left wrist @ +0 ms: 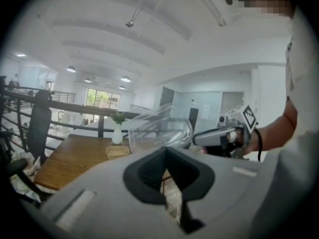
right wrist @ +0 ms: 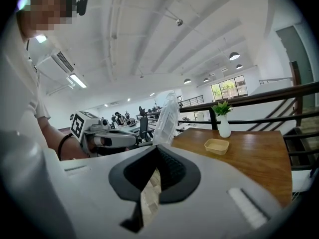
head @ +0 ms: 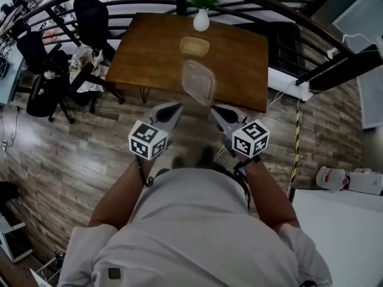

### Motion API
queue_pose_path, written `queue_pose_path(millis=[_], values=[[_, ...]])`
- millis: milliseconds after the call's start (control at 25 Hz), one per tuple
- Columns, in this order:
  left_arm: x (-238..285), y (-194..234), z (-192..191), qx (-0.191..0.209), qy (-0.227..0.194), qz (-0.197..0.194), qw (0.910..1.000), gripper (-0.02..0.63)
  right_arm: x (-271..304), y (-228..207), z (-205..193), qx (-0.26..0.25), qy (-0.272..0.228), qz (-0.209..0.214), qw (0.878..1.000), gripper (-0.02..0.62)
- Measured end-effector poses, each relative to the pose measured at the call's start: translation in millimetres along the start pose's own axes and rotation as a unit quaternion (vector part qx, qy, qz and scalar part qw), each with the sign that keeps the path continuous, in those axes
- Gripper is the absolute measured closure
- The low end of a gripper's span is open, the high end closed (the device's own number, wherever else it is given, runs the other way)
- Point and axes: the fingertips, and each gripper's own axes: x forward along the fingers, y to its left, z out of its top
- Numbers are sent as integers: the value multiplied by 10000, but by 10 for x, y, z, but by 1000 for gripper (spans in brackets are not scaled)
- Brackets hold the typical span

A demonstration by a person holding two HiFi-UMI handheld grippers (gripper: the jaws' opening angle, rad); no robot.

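- Off the table's left edge, black chairs [head: 36, 52] stand on the plank floor.
- Short of the near edge of the table [head: 149, 64], the left gripper [head: 177, 107] points forward and inward. Its jaws sit pressed to a thin slit, and I can make out nothing in that slit.
- Above the near edge, just ahead of both tips, a clear box [head: 198, 81] hangs in the air, tipped up on end. Its long axis runs away from the person. It turns its broad open face to the left gripper and only its thin edge to the right one.
- Beyond the box, near the far edge, a small tray [head: 195, 45] lies on the wood. A white vase [head: 201, 20] with a green sprig stands just behind it.
- Right of the box's lower rim, the right gripper [head: 214, 110] points forward and inward. Its jaws are nearly closed in line with the box's edge, and it seems to pinch that rim. By my reading it is the nearer of the two.
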Motion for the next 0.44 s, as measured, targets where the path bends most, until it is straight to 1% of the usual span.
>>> queue_pose_path(millis=[240,440], values=[[-282,-47,-66,43,-49,-75,10000,603,5,293,-64,-29,-50,-97,9999,591],[-392,-60,-72,68,-91,-134,9998,603,22,415,-102,-30,-50,-165,9998,591]])
